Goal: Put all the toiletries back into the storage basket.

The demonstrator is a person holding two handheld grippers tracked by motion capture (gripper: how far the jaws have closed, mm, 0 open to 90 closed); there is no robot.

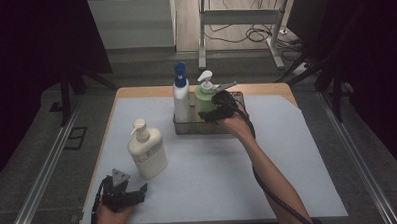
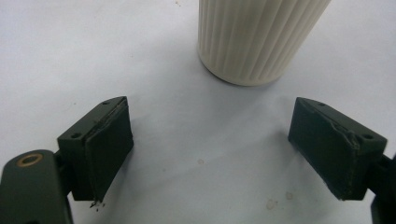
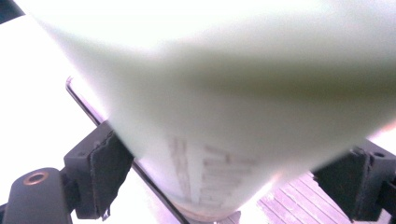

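A green pump bottle point(image 1: 202, 95) stands in a metal wire tray point(image 1: 187, 128) at the back of the mat, beside a white bottle with a blue cap point(image 1: 181, 100). My right gripper point(image 1: 210, 111) reaches into the tray, and its jaws are closed on the sides of the green bottle. In the right gripper view the green bottle point(image 3: 233, 93) spans the gap between both pads of that gripper point(image 3: 229, 182). A cream ribbed pump bottle point(image 1: 148, 153) stands at the front left. My left gripper point(image 1: 131, 185) rests just short of it. The left gripper point(image 2: 229, 154) is open with nothing between its pads, and the cream bottle point(image 2: 257, 37) is ahead of them.
A white mat point(image 1: 214, 176) covers the wooden table point(image 1: 151, 91). Metal rails point(image 1: 43, 167) run along both sides of the table. A white desk frame point(image 1: 243, 20) and cables lie on the floor beyond the far edge.
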